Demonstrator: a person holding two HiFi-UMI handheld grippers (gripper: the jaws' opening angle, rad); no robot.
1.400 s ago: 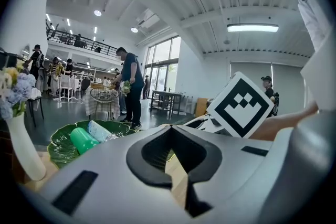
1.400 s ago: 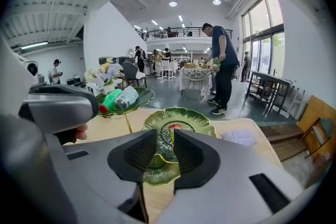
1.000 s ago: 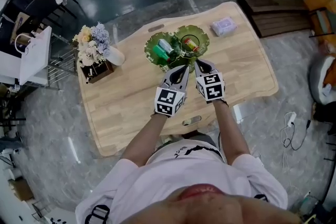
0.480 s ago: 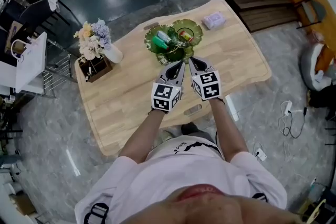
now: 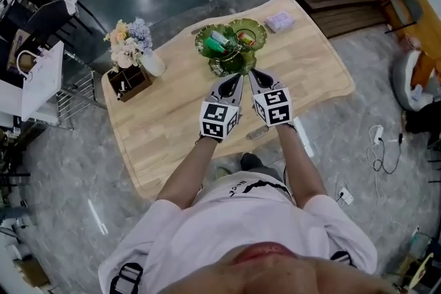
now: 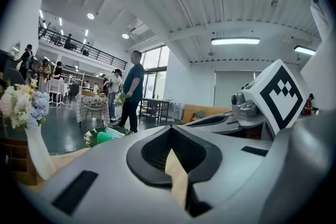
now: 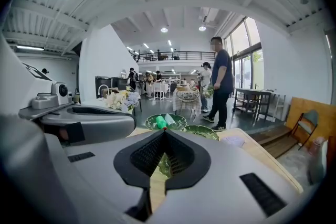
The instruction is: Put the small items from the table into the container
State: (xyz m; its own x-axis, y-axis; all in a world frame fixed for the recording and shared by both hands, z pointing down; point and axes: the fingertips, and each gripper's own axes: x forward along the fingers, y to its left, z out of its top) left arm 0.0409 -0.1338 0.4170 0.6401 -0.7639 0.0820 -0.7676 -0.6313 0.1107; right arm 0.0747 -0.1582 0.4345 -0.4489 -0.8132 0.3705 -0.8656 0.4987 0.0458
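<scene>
Green leaf-shaped container (image 5: 200,45) sits far across the wooden table (image 5: 172,113), small bottles (image 5: 217,38) inside; head view shows three lobes, left gripper view just one. Left gripper (image 5: 238,77) and right gripper (image 5: 251,72) hover beside it, jaws closed, empty

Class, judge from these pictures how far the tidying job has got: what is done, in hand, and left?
Done: a green bottle and a red item lie in the green dish. In hand: nothing; the left gripper and right gripper are both shut and empty, just short of the dish. Left: a lavender packet lies on the table outside the dish, probably next.
</scene>
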